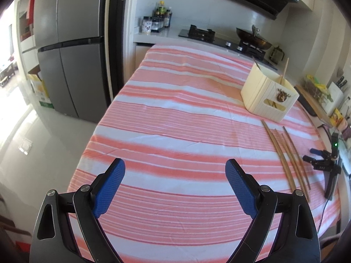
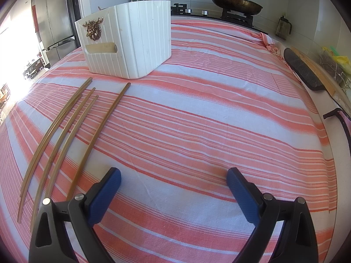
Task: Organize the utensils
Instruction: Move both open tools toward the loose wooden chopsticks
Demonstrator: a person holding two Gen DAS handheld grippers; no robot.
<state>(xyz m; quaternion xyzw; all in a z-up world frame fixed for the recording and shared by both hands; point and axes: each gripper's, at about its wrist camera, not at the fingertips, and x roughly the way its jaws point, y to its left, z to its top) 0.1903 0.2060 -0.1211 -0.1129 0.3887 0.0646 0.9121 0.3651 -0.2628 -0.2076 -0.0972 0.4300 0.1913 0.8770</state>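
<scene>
Striped tablecloth [image 2: 197, 114], four chopsticks [image 2: 65, 131] beside holder [image 2: 131, 43]; fridge [image 1: 70, 54] left-view only; both tools [image 1: 175, 188] [image 2: 173, 190] wide, empty

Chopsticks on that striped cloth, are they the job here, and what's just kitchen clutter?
For the job: four loose chopsticks; white holder box, one chopstick already inside; both open grippers.

Lying about: wok, condiment bottles, fridge, cutting board.
</scene>
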